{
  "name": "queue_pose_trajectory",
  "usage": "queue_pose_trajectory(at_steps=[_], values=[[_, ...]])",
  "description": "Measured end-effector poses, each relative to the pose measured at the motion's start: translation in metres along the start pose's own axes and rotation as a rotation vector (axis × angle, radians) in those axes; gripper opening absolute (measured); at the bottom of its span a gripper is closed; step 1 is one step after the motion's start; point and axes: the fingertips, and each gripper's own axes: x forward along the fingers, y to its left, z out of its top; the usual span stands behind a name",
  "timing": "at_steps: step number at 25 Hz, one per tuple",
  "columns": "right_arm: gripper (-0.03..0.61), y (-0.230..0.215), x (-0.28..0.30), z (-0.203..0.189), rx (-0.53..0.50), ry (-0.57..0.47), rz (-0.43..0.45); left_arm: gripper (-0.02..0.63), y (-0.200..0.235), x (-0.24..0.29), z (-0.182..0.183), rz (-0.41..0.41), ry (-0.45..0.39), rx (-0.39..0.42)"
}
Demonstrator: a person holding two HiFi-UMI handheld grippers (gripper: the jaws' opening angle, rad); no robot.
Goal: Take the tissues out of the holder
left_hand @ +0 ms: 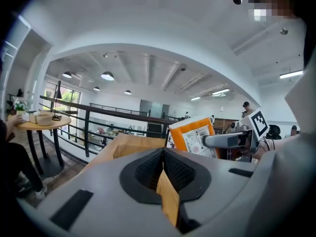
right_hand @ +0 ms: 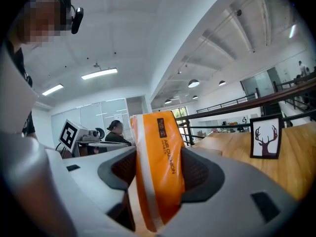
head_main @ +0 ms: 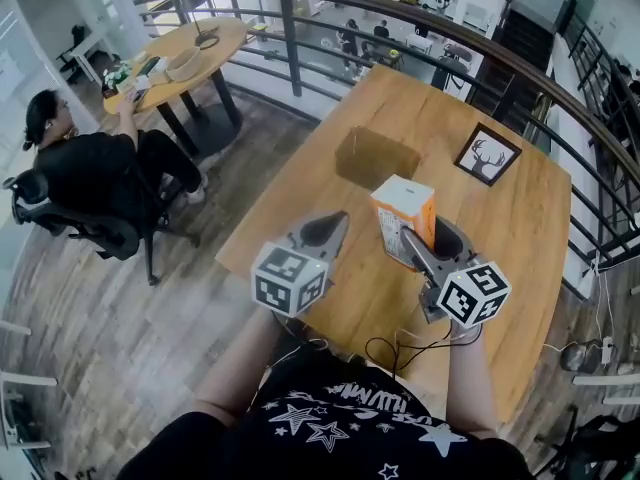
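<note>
An orange and white tissue pack (head_main: 405,208) stands upright between the jaws of my right gripper (head_main: 428,236), which is shut on it. In the right gripper view the pack (right_hand: 158,167) fills the gap between the dark pads (right_hand: 121,169). The wooden tissue holder (head_main: 375,158), an open box, sits on the table just beyond the pack and apart from it. My left gripper (head_main: 325,230) hovers to the left of the pack, shut with nothing in it. The left gripper view shows the holder (left_hand: 133,146), the pack (left_hand: 195,135) and the right gripper (left_hand: 227,141).
A framed deer picture (head_main: 487,154) leans at the table's far right. A black cable (head_main: 400,348) lies by the near edge. A dark railing (head_main: 400,18) runs behind the table. At the left, a person sits in a chair (head_main: 90,173) by a round table (head_main: 180,58).
</note>
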Motion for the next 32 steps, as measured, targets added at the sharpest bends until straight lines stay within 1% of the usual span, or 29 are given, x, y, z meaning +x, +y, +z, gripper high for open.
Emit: queue_pose_trajectory(at_steps=[3, 7, 10, 16, 22, 25, 28, 30, 32], values=[[0.258, 0.001, -0.019, -0.008, -0.004, 0.012, 0.045, 0.014, -0.023, -0.005, -0.01, 0.042, -0.014, -0.011], [0.258, 0.005, -0.042, -0.018, -0.006, 0.046, 0.095, 0.012, -0.042, -0.021, -0.024, 0.132, -0.03, -0.041], [0.258, 0.009, -0.055, -0.016, -0.001, 0.046, 0.129, 0.014, -0.055, -0.036, -0.029, 0.165, -0.024, -0.045], [0.258, 0.021, -0.052, -0.014, 0.021, 0.02, 0.165, 0.014, -0.054, -0.064, -0.031, 0.226, -0.026, -0.035], [0.258, 0.062, -0.049, -0.019, -0.004, 0.035, 0.211, 0.012, -0.052, -0.107, -0.031, 0.262, -0.057, -0.048], [0.258, 0.082, -0.048, -0.028, 0.006, 0.037, 0.228, 0.014, -0.055, -0.131, -0.044, 0.277, -0.062, -0.056], [0.258, 0.113, -0.053, -0.038, 0.002, 0.043, 0.235, 0.014, -0.062, -0.168, -0.059, 0.288, -0.076, -0.071], [0.258, 0.131, -0.061, -0.037, -0.014, 0.051, 0.248, 0.014, -0.068, -0.187, -0.06, 0.298, -0.081, -0.08], [0.258, 0.138, -0.066, -0.031, -0.016, 0.053, 0.262, 0.014, -0.071, -0.194, -0.055, 0.312, -0.084, -0.085]])
